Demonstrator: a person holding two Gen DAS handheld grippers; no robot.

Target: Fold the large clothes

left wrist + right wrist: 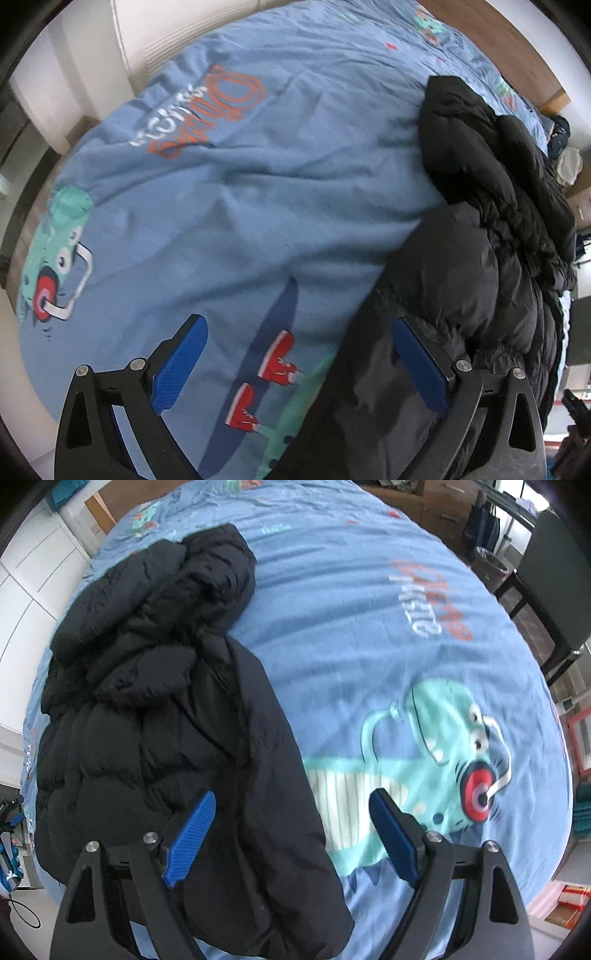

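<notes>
One black puffer jacket [155, 716] crumpled on bed [369, 635]; left tongs [299, 365] and right tongs [291, 834] both wide, empty.

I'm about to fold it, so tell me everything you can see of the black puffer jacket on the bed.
The black puffer jacket is quilted, padded and slightly glossy, like nylon. It lies unfolded and rumpled on the blue cartoon-print bedspread, its upper part bunched in a heap at the far end and a flatter panel spread toward the near edge. Both tongs hang open over its near end; neither grips it.
</notes>
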